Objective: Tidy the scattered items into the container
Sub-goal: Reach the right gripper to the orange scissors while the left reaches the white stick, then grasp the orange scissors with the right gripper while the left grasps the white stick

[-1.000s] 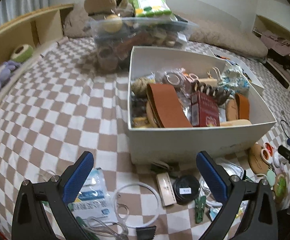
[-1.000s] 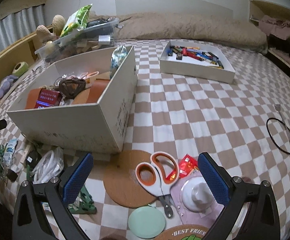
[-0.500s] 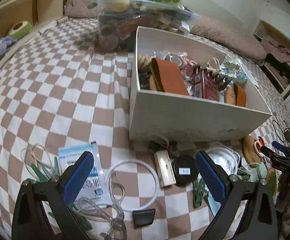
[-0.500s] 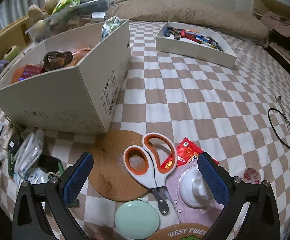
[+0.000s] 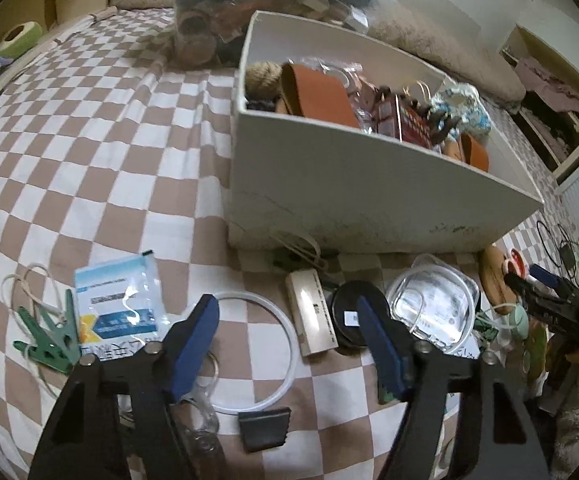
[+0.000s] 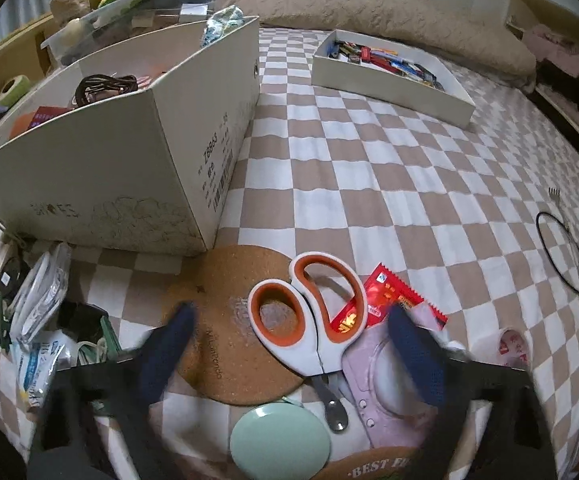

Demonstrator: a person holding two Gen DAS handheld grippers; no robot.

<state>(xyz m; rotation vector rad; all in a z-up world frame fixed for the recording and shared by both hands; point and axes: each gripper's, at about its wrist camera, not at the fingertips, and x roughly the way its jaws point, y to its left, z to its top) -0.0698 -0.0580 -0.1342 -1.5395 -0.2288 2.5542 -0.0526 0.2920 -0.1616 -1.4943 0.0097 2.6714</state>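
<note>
White shoebox [image 5: 369,184] sat on the checkered bedspread [image 5: 89,140], already part-filled; everything loose lay along its near wall. Left gripper [image 5: 289,316] hung just below that wall, jaws closing, nothing gripped, straddling the white ring [image 5: 289,344] and beige stick [image 5: 311,316]. Right gripper [image 6: 289,312], by the box's near corner, was closing around the orange-handled scissors [image 6: 309,320] on the cork mat [image 6: 217,344], pads not touching.

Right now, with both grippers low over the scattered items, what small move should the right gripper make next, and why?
Probably keep closing the right gripper on the scissors. Its jaws are closing, and the orange handles lie between the fingertips on the cork mat, not yet pressed. Then lift them toward the white box just behind.
</note>
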